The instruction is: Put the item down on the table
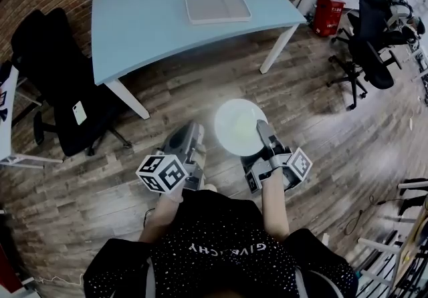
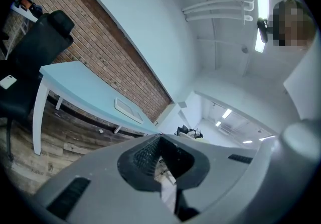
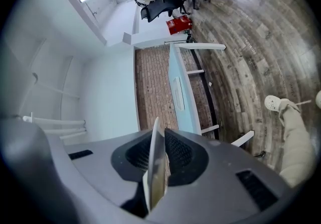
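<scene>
The right gripper [image 1: 263, 131] grips the rim of a white plate [image 1: 235, 127]. In the right gripper view, both ribbed pads are pressed against the plate's thin edge, which runs straight up between them. In the head view the plate hangs level over the wooden floor [image 1: 321, 136], just ahead of the person and well short of the table. The left gripper [image 1: 192, 133] rides alongside at 9 o'clock of the plate. Its jaws are drawn close together and I see nothing held in them.

The light blue table [image 1: 147, 23] lies at 12 o'clock in the head view, its near edge well apart from the plate. A pale tray [image 1: 217, 8] sits toward its far side, at about 12 o'clock of the plate. A black chair [image 1: 57, 79] stands at 9 to 10 o'clock, beside the table's left end.

I judge this to be the carrying step: the plate is held but has not yet reached the table. The next move calls for bringing the plate forward over bare tabletop, short of the tray. The plate should stay level as it is lowered until its base rests flat, and only then should the right jaws let go.
</scene>
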A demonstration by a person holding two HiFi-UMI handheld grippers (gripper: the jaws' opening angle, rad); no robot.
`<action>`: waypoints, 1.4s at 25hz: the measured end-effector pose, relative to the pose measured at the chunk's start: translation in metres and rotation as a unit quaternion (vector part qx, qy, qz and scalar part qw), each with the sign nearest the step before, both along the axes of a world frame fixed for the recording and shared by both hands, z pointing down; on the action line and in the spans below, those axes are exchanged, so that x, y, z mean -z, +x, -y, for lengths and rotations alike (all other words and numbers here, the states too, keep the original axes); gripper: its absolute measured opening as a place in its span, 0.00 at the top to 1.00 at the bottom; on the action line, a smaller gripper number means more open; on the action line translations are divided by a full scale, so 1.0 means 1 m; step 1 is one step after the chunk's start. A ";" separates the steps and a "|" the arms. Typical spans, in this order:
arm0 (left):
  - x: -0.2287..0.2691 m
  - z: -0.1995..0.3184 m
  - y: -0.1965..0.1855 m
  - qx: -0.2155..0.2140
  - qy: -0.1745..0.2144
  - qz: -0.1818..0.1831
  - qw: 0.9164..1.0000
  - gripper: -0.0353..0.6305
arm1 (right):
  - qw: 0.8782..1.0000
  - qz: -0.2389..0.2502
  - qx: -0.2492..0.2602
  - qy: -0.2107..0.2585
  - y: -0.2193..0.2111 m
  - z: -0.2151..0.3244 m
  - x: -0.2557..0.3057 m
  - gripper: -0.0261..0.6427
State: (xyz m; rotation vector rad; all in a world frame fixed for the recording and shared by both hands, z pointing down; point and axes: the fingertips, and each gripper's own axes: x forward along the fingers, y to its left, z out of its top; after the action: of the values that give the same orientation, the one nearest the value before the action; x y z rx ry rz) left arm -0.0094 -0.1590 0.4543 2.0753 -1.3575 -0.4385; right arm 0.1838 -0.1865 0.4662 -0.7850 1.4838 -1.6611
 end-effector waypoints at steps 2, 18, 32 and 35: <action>0.001 0.023 -0.004 0.000 0.003 0.001 1.000 0.93 | 1.000 0.000 -0.002 0.002 -0.002 0.021 0.001 0.89; 0.035 0.220 -0.056 0.001 0.011 -0.006 1.000 0.93 | 1.000 -0.010 0.015 0.004 -0.063 0.220 0.026 0.89; 0.047 0.393 -0.104 -0.030 0.023 -0.003 0.999 0.93 | 1.000 -0.002 -0.010 0.015 -0.114 0.382 0.038 0.89; 0.040 0.409 -0.108 -0.039 0.013 -0.010 0.999 0.93 | 1.000 -0.004 -0.016 0.003 -0.121 0.395 0.030 0.89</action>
State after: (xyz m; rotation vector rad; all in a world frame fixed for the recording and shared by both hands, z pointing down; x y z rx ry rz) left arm -0.1174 -0.5676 0.4142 2.1315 -1.2614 -0.4451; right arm 0.0624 -0.5814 0.4358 -0.8075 1.4741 -1.6309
